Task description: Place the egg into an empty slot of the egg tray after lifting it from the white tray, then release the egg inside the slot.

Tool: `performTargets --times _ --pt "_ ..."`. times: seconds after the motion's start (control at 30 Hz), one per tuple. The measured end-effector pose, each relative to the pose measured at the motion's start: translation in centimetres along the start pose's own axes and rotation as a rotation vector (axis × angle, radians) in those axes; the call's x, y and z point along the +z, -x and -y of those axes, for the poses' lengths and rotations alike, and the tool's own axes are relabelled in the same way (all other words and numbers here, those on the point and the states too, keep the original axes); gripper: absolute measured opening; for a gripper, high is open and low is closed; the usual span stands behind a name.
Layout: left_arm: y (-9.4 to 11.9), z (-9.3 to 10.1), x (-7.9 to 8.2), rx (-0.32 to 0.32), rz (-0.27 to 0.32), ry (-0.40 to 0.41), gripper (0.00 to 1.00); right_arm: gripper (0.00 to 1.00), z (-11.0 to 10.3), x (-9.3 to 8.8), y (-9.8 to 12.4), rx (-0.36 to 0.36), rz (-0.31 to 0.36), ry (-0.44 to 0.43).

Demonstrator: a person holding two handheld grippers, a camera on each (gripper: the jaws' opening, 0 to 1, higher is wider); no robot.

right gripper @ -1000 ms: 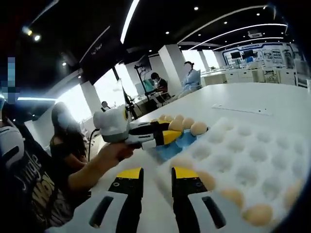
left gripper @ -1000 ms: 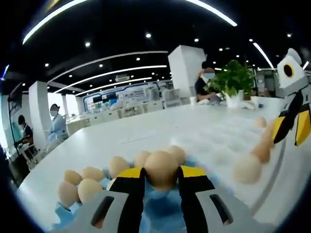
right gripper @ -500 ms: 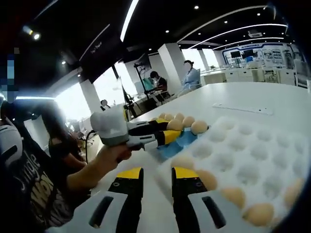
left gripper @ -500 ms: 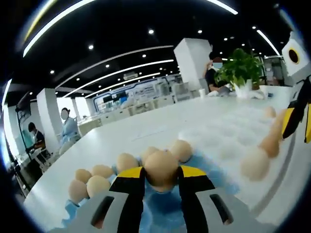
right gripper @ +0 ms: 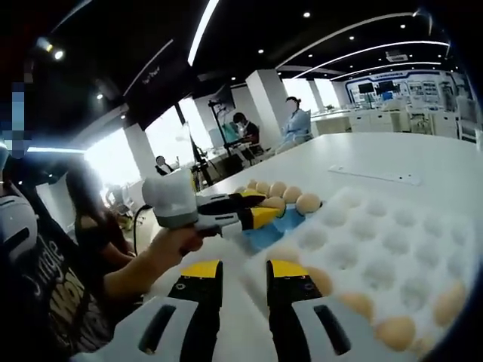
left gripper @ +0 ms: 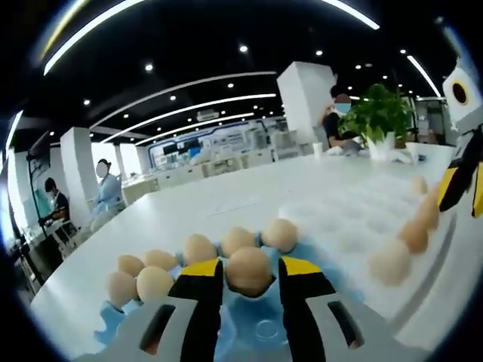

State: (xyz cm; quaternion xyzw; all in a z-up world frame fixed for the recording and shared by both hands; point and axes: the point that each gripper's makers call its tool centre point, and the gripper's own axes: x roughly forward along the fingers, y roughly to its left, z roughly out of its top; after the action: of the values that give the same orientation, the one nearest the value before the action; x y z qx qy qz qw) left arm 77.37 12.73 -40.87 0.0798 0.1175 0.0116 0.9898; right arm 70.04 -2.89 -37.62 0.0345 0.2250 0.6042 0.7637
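Observation:
My left gripper (left gripper: pixel 249 277) is shut on a tan egg (left gripper: pixel 249 265), held just above a blue-lined tray (left gripper: pixel 260 328) that carries several more eggs (left gripper: pixel 199 247). To the right lies the white egg tray (left gripper: pixel 347 215), with a row of eggs (left gripper: pixel 390 261) along its near edge and many empty slots. In the right gripper view a hand holds the left gripper (right gripper: pixel 266 213) with the egg (right gripper: pixel 274 203) beside the egg tray (right gripper: pixel 392 237). My right gripper (right gripper: pixel 243 273) stands open over the table at the tray's near corner, nothing between its jaws.
The white table (left gripper: pixel 226 200) stretches far behind both trays. A potted plant (left gripper: pixel 379 115) stands at its far end, where a person sits. Other people stand at the left. A person's arm (right gripper: pixel 139 264) reaches in from the left of the right gripper view.
The left gripper has risen a little with the egg, so more of the blue tray shows beneath it. The right gripper has hardly moved.

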Motion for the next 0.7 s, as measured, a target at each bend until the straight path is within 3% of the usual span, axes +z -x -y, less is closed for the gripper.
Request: performTargets --times 0.2,0.4,0.53,0.6,0.7 --pt "0.6 0.8 0.6 -0.024 0.021 0.004 0.3 0.25 0.4 0.5 0.4 -0.01 0.032 -0.014" --pt "0.9 1.8 1.0 -0.073 0.029 0.011 0.33 0.25 0.9 0.0 0.3 -0.033 0.017 -0.005" --pt "1.4 2.8 1.2 -0.136 0.038 0.019 0.37 0.26 0.9 -0.1 0.1 -0.037 0.001 0.022" --pt "1.9 4.0 0.8 -0.209 0.025 0.004 0.41 0.26 0.9 -0.3 -0.2 -0.041 -0.031 0.063" --pt "2.5 4.5 0.7 -0.237 0.025 0.023 0.44 0.27 1.1 -0.2 -0.4 -0.043 -0.066 0.126"
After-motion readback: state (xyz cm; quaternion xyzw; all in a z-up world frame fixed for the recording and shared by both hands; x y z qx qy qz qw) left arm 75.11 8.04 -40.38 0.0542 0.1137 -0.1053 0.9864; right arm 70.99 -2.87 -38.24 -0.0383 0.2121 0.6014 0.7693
